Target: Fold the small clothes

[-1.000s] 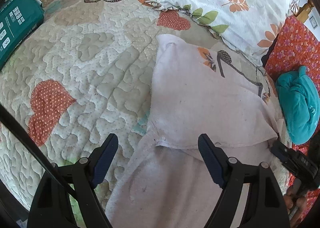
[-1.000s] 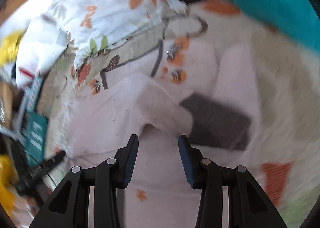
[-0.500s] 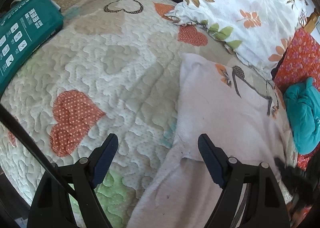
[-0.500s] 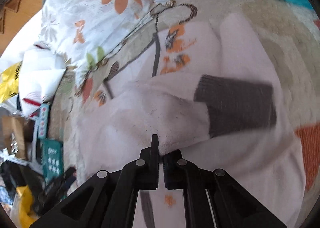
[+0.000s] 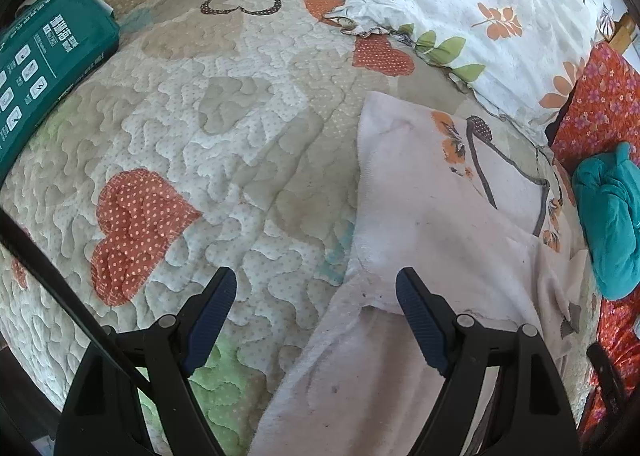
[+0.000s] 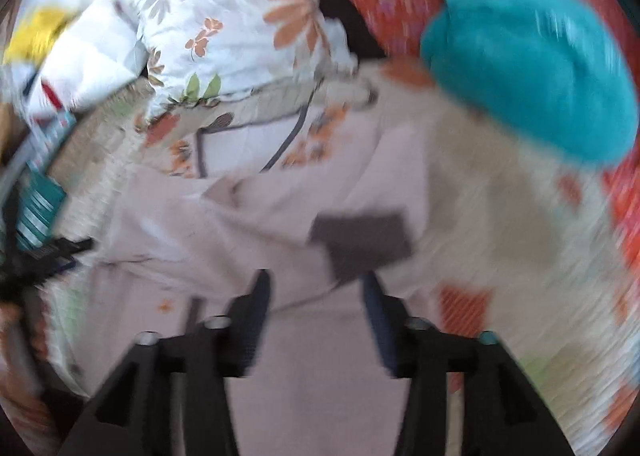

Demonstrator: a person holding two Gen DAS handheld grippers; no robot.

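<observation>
A pale pink child's top [image 5: 432, 232] with an orange flower print and grey trim lies partly folded on the quilted bedspread [image 5: 224, 159]. My left gripper [image 5: 316, 292] is open and empty, hovering over the garment's left edge. In the blurred right wrist view the same top [image 6: 248, 215] shows a folded-in sleeve with a dark grey cuff [image 6: 362, 242]. My right gripper [image 6: 316, 292] is open just above the garment, below that cuff, holding nothing.
A floral pillow [image 5: 496, 3] lies at the back. A teal garment [image 5: 608, 215] sits on a red flowered cloth [image 5: 600, 95] at the right. A green packet [image 5: 44, 67] lies at the quilt's left edge.
My right gripper was shut on the folded sleeve half a second ago; it has opened, let go and pulled back. My left gripper stayed open and shifted slightly left.
</observation>
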